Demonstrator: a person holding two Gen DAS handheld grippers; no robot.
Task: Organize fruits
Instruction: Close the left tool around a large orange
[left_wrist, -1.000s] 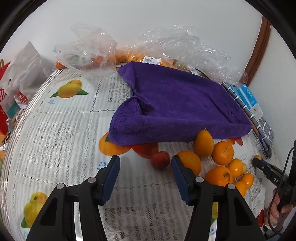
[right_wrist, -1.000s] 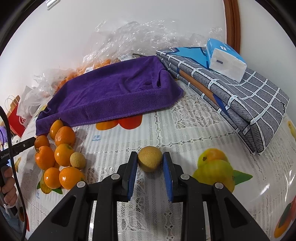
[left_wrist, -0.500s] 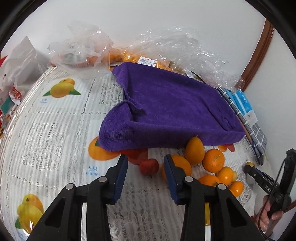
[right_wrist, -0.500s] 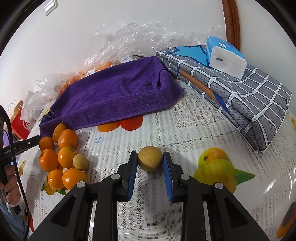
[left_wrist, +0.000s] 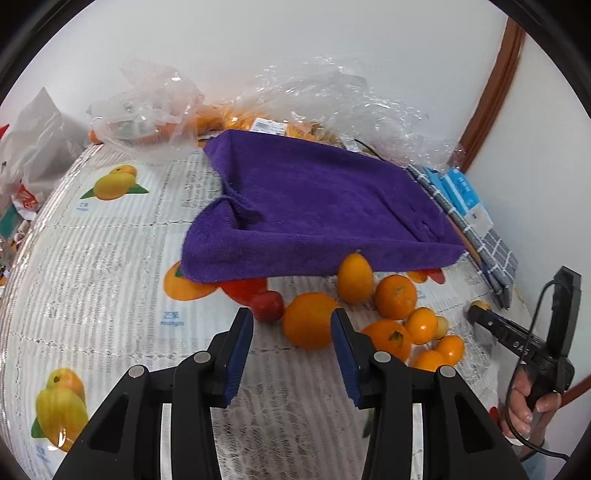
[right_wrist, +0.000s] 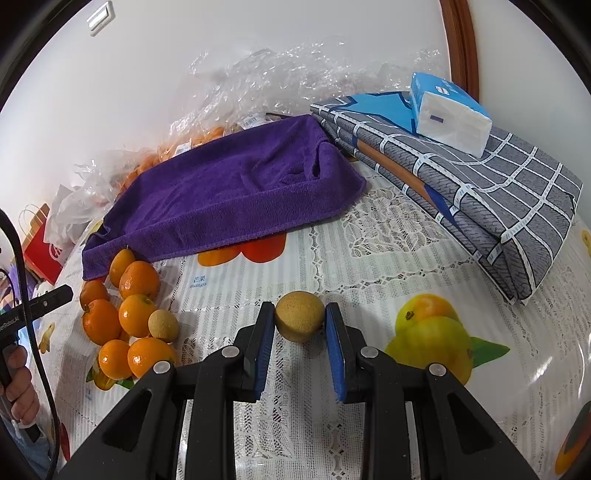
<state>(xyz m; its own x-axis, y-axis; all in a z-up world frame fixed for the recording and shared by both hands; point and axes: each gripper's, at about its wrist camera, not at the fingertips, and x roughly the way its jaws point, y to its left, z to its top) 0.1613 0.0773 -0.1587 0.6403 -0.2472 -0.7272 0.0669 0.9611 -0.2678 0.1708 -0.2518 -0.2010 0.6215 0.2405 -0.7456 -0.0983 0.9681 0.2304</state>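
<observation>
My left gripper (left_wrist: 291, 321) hovers low over the lace tablecloth with its jaws opening. A large orange (left_wrist: 310, 321) lies between the fingers, close to the right one and clear of the left one. A small red fruit (left_wrist: 267, 304) sits just beyond the left fingertip. More oranges (left_wrist: 395, 295) and a pointed yellow-orange fruit (left_wrist: 354, 278) are heaped along the edge of a purple towel (left_wrist: 314, 206). My right gripper (right_wrist: 299, 314) is shut on a round tan fruit (right_wrist: 299, 321), held just above the cloth. The orange pile (right_wrist: 136, 280) and a second tan fruit (right_wrist: 163, 325) lie to its left.
Crumpled clear plastic bags (left_wrist: 332, 103) holding oranges line the back wall. A folded grey checked cloth (right_wrist: 480, 192) with a blue tissue pack (right_wrist: 450, 114) on it fills the right side. A red paper bag (right_wrist: 40, 254) stands off the left edge. Printed fruit pictures mark the tablecloth (right_wrist: 369, 251).
My left gripper slid right from around the red fruit to the large orange, its jaws narrowing and then spreading slightly. The right gripper kept still with the tan fruit.
</observation>
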